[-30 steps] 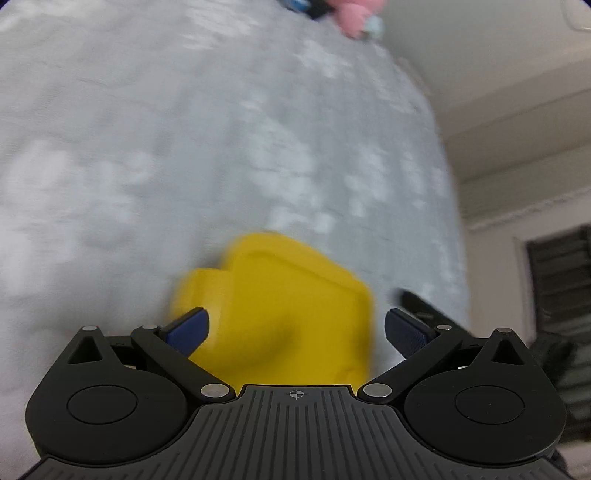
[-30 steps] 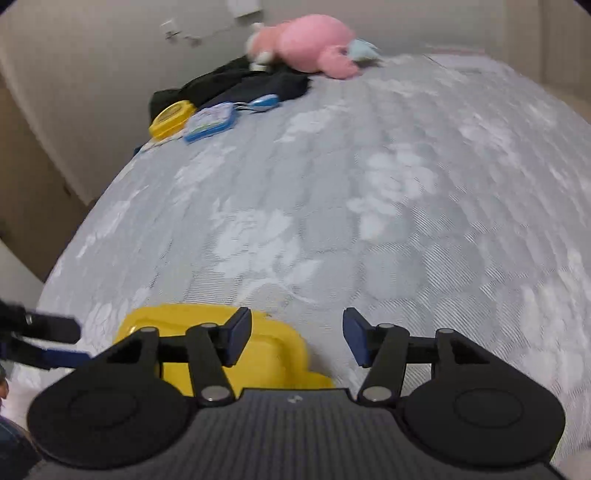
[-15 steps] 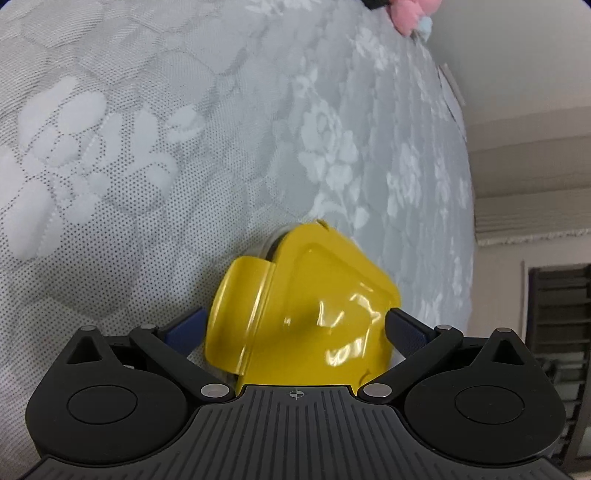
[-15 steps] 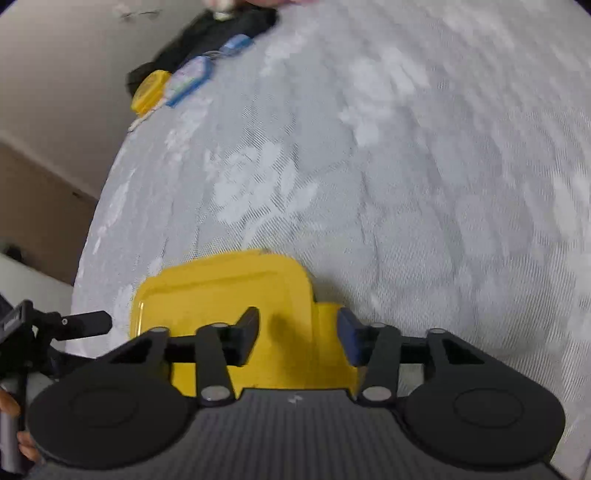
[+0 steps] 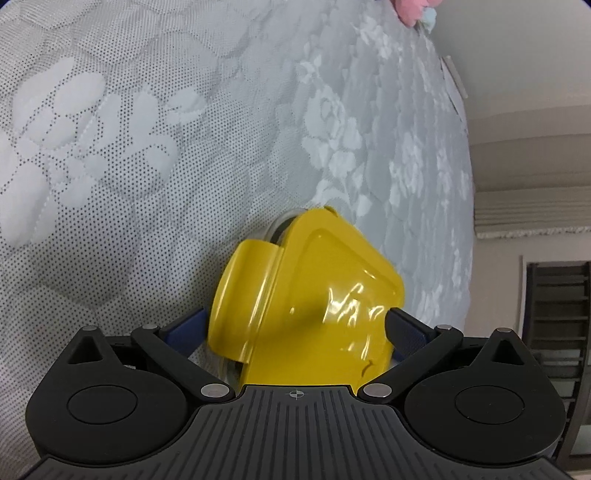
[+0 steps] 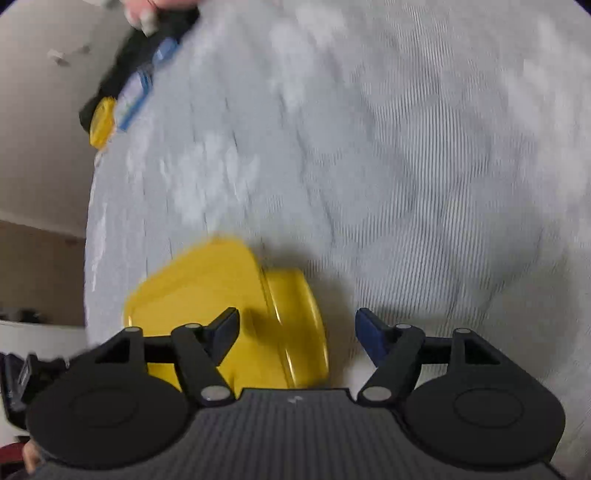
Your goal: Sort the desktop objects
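A yellow lidded box (image 5: pixel 325 295) lies on the grey flowered mattress (image 5: pixel 147 147), with a clear base showing under the lid. Its clip flap (image 5: pixel 243 302) sticks out on the left. My left gripper (image 5: pixel 295 325) is shut on the box, one blue pad behind the flap and the other against the lid's right side. In the blurred right wrist view the same box (image 6: pixel 207 295) lies low and left. My right gripper (image 6: pixel 297 332) straddles its flap (image 6: pixel 299 325); the jaws are opening and the pads stand apart from the flap.
A pink plush toy (image 5: pixel 413 11) lies at the mattress's far end. A black cloth (image 6: pixel 136 62), a blue flat item (image 6: pixel 144 85) and a small yellow item (image 6: pixel 101 122) sit near the far left edge. A dark slatted rack (image 5: pixel 557 332) stands beyond the right edge.
My left jaws, wide around the box a second ago, have closed onto it. My right gripper rolled and sank toward the box, narrowed over the flap, then widened again.
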A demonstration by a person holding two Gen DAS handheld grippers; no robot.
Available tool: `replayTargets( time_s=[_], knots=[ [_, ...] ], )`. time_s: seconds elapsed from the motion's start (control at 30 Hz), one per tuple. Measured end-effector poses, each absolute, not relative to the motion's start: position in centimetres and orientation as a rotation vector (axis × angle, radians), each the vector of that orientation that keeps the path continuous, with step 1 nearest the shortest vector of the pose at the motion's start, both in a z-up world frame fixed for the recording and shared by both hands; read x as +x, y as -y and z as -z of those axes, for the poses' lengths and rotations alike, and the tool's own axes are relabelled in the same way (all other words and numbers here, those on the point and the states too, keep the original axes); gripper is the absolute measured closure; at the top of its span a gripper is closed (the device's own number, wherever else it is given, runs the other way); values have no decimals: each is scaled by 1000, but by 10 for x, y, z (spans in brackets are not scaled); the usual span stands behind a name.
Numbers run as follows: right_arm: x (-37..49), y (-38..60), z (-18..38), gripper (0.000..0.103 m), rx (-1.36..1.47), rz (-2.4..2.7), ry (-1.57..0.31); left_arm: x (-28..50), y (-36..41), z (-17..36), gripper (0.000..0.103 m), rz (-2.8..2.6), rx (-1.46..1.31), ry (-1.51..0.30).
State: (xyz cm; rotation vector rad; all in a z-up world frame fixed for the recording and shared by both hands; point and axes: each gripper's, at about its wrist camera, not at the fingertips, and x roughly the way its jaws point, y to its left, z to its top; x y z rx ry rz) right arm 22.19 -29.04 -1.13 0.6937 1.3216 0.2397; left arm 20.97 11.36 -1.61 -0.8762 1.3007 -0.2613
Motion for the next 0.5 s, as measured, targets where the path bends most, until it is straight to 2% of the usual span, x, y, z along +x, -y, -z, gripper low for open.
replayTargets(
  time_s=[0.07,0.23,0.5],
  knots=[
    [221,282,9,46,662,-297,-1307,210,-112,15,0,266,-865,-1300],
    [222,250,-19,46,387,-373,-1165,210,-113,18,0,250,-840,-1304],
    [219,244,-27,46,286,-355,-1138,208,-110,8,0,245,-780,-1302]
  ],
)
